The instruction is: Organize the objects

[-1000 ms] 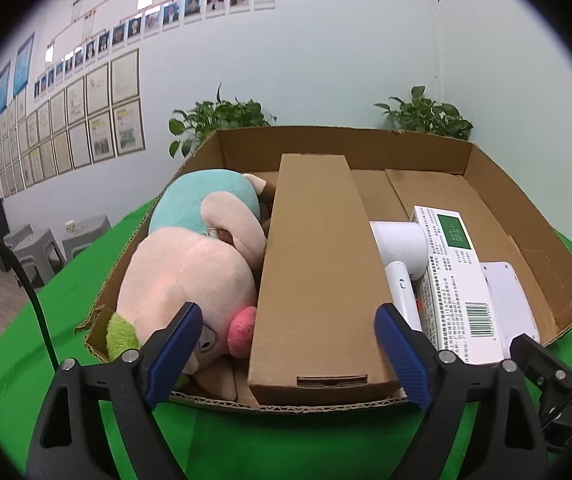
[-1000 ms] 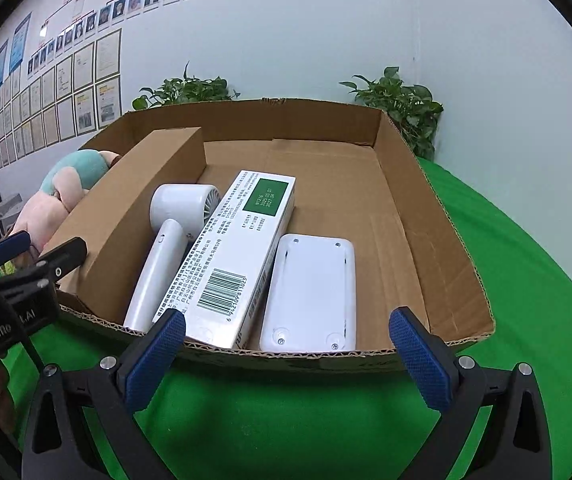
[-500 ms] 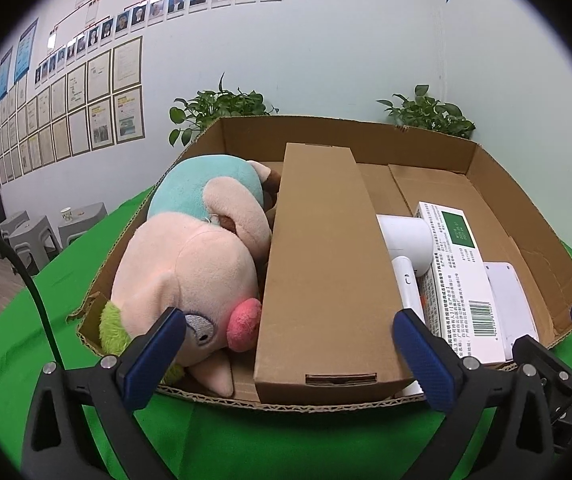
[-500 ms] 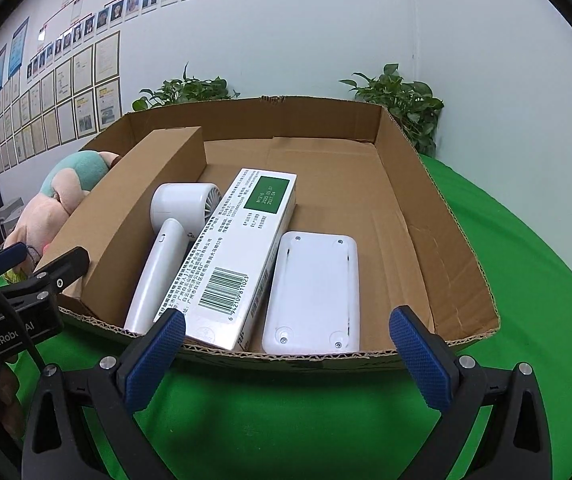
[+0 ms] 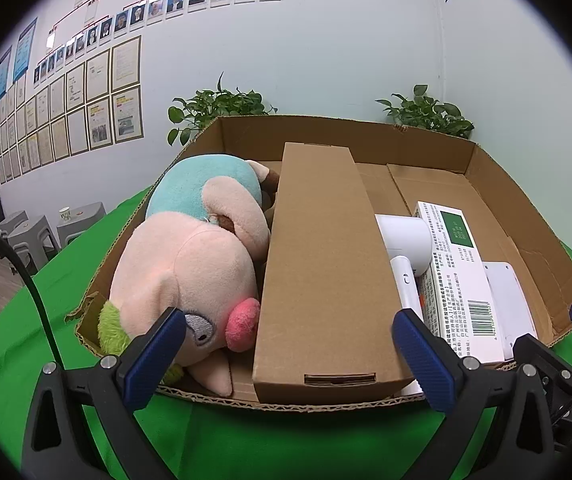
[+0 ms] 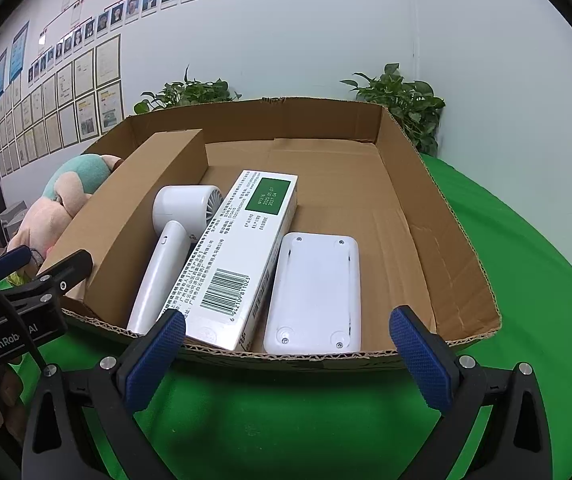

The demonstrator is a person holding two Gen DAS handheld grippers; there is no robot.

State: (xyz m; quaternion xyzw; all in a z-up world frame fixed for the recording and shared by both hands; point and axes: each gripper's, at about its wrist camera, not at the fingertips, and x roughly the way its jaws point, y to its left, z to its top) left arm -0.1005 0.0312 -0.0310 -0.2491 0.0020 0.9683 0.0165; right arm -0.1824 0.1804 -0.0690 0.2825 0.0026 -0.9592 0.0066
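A shallow open cardboard box [image 5: 497, 184] [image 6: 445, 216] sits on the green table. In it lie a pink and teal plush toy [image 5: 190, 264] [image 6: 54, 208] at the left, a long brown carton [image 5: 321, 264] [image 6: 134, 208], a white hair dryer [image 5: 405, 252] [image 6: 170, 248], a white and green box with a barcode [image 5: 457, 276] [image 6: 242, 248] and a flat white device [image 5: 505, 296] [image 6: 313, 292]. My left gripper [image 5: 289, 360] is open and empty at the box's near edge. My right gripper [image 6: 286, 356] is open and empty, before the flat device.
The green cloth [image 6: 525, 280] covers the table around the box. Two potted plants [image 5: 214, 108] [image 6: 401, 100] stand behind it against the white wall. Grey stools [image 5: 30, 232] stand on the floor at the far left. The left gripper shows in the right wrist view [image 6: 30, 268].
My left gripper has opened wider and moved slightly nearer the box. The right gripper has barely moved. The objects in the box lie as before.
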